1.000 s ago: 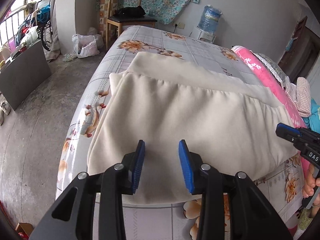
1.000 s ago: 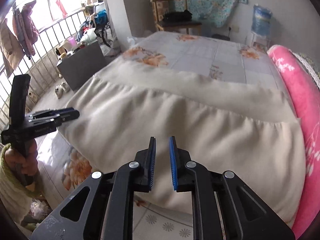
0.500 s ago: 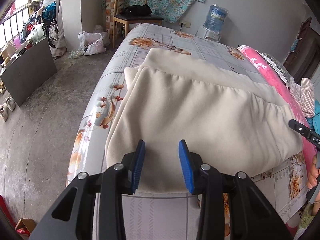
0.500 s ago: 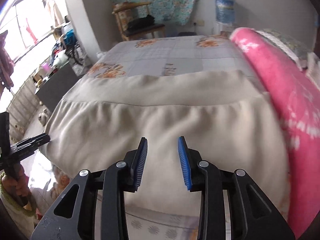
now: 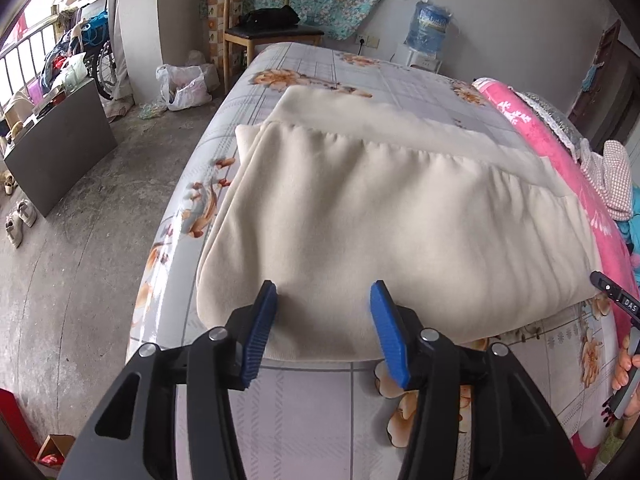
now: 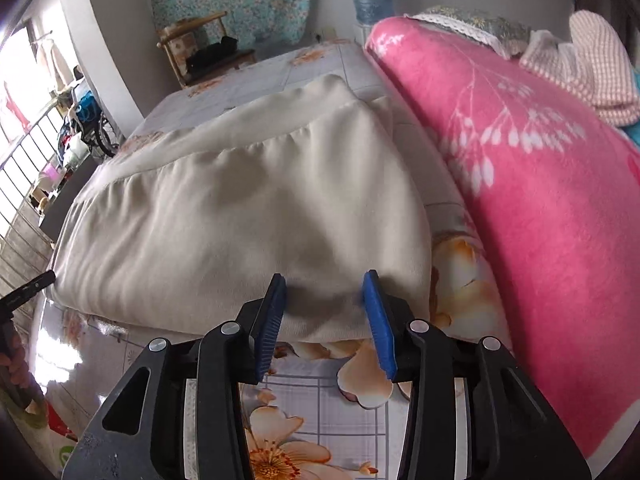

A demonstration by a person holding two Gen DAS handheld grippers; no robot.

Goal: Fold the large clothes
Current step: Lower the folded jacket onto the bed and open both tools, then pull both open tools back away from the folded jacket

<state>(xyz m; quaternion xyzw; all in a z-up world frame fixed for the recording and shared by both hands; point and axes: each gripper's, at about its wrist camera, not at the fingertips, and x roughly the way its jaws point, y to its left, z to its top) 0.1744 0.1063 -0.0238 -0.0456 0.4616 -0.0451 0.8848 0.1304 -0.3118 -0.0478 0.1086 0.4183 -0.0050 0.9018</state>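
Cream garment [image 5: 384,216] folded on bed [image 5: 304,412]; both tools, left [image 5: 323,332] and right [image 6: 325,316], wide at near hem, contact unclear.

The right tool [image 5: 616,300] shows only as a dark tip cut off at the left wrist view's right edge. The left tool [image 6: 28,289] is likewise cut off at the right wrist view's left edge. The cream garment's [image 6: 240,216] underside is hidden against the bed [image 6: 312,392].
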